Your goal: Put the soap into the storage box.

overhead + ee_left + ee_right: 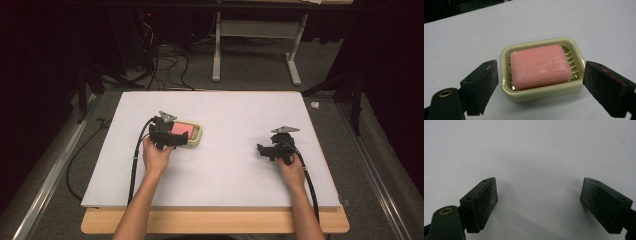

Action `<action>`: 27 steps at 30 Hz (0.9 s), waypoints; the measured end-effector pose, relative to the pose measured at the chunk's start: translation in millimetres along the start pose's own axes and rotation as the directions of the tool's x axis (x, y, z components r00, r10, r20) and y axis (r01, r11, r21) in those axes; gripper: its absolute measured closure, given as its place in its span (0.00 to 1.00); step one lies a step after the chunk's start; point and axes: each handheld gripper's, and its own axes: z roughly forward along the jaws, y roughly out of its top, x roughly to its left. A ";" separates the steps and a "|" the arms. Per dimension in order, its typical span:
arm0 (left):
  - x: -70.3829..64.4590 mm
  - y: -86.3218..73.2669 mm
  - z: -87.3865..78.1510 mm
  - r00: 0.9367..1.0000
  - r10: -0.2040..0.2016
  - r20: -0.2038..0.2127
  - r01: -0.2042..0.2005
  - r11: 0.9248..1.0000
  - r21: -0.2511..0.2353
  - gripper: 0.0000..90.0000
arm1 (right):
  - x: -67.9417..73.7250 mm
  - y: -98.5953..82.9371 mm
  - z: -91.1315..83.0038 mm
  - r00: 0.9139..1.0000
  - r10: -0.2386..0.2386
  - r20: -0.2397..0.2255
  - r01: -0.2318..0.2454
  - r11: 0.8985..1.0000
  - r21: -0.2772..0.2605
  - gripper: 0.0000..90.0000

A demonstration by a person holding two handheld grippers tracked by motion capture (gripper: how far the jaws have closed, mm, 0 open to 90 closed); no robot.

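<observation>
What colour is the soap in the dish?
Pink soap, seen best in the left gripper view.

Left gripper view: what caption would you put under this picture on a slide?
Open left gripper straddling a cream soap dish that holds a pink soap bar on a white table.
</observation>
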 end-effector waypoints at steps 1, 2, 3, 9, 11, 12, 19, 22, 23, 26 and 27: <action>0.1 -0.3 -1.1 1.000 -0.001 0.001 0.001 1.000 -0.004 0.16 | 0.0 0.0 0.0 1.000 0.000 0.000 0.000 1.000 0.000 0.16; 0.4 -0.6 -2.4 1.000 -0.002 0.003 0.002 1.000 -0.008 0.16 | 0.0 0.0 0.0 1.000 0.000 0.000 0.000 1.000 0.000 0.16; 0.6 -1.1 -3.3 1.000 -0.004 0.004 0.004 1.000 -0.012 0.16 | 0.0 0.0 0.0 1.000 0.000 0.000 0.000 1.000 0.000 0.16; 2.2 -3.7 -8.4 1.000 -0.005 0.013 0.006 1.000 -0.015 0.16 | 0.0 0.0 0.0 1.000 0.000 0.000 0.000 1.000 0.000 0.16; 2.8 -4.6 -10.3 1.000 -0.007 0.014 0.007 1.000 -0.019 0.16 | 0.0 0.0 0.0 1.000 0.000 0.000 0.000 1.000 0.000 0.16; 3.0 -4.8 -11.1 1.000 -0.008 0.016 0.009 1.000 -0.018 0.16 | 0.0 0.0 0.0 1.000 0.000 0.000 0.000 1.000 0.000 0.16; 5.9 -8.3 -17.9 0.999 -0.030 0.038 0.031 0.999 -0.039 0.17 | 0.0 0.0 0.0 1.000 -0.001 0.000 0.001 1.000 0.000 0.16; 6.6 -8.9 -19.9 0.999 -0.027 0.037 0.029 0.999 -0.038 0.17 | 0.0 0.0 0.0 1.000 -0.001 0.000 0.001 1.000 0.000 0.16; 6.7 -9.0 -20.5 0.999 -0.027 0.037 0.028 0.999 -0.039 0.17 | -0.1 0.0 0.0 1.000 -0.002 0.000 0.002 1.000 0.000 0.16; 6.7 -9.3 -23.6 0.999 -0.025 0.037 0.026 0.999 -0.043 0.17 | -0.1 0.0 0.0 1.000 -0.003 0.000 0.003 1.000 0.000 0.16; 6.7 -9.5 -24.5 0.999 -0.025 0.040 0.027 0.999 -0.046 0.17 | 0.0 0.0 0.0 1.000 -0.001 0.000 0.001 1.000 0.000 0.16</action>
